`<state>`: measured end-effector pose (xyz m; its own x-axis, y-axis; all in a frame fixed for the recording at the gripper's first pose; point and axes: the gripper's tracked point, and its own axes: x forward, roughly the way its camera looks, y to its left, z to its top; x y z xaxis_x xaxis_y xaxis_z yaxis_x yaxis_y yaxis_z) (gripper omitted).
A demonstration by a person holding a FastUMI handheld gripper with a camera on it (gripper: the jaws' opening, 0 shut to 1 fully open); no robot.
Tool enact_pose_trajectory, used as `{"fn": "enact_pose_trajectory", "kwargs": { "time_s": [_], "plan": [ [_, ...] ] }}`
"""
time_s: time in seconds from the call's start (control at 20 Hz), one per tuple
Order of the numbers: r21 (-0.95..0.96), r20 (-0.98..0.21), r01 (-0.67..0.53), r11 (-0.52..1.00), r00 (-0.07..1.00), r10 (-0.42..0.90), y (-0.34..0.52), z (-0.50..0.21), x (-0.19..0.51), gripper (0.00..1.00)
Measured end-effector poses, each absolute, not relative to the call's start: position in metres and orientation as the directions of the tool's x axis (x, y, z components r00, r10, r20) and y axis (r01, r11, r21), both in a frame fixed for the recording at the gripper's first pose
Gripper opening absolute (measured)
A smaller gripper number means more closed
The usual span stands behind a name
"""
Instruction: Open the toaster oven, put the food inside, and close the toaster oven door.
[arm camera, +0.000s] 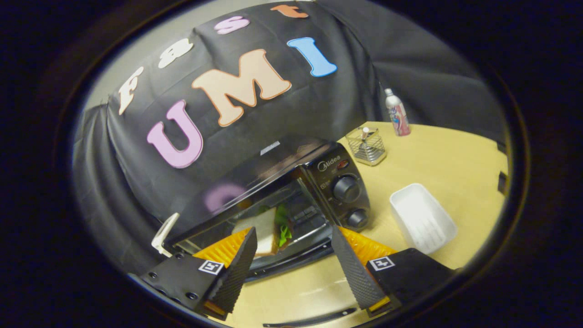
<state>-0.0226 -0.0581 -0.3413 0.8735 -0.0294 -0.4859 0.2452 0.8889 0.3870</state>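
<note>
Gripper (pixel 291 259) fingers are spread wide apart and hold nothing; they hang just in front of the toaster oven, above the counter (pixel 455 150)

Biggest thing here is the toaster oven (pixel 291 191). It is a black metal box sitting on the yellow counter, right ahead of the fingers. It looks heavy and hard, so it should stay put when pushed a little. Its door (pixel 282 259) looks dropped open toward the fingers, but how far down it lies is hard to tell. That door is glass and metal, stiff and maybe slippery. A good place to take hold would be the front lip or handle of the door, then lift it up and shut. Push softly, since glass can crack and the oven could slide.

Next is the white tray (pixel 421 218), beside the oven on the side with the knobs. It looks light and easy to knock away.

Then comes the food, a sandwich (pixel 266 230) with white bread and green leaves. It sits inside the oven, just beyond the fingers. It is soft and squishy and could fall apart, so it is best left alone now
</note>
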Motion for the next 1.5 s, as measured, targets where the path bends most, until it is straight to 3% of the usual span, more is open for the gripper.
{"fn": "enact_pose_trajectory", "kwargs": {
  "time_s": [0.5, 1.0, 1.5],
  "plan": [
    [0.045, -0.67, 0.139, 0.989, 0.738, -0.073, -0.036, -0.368, -0.125, 1.0],
    [-0.038, -0.811, -0.043, 0.998, 0.584, -0.006, 0.012, -0.438, -0.18, 1.0],
    [-0.021, -0.794, -0.06, 0.998, 0.608, 0.02, 0.018, -0.438, -0.173, 0.99]
  ]
}}
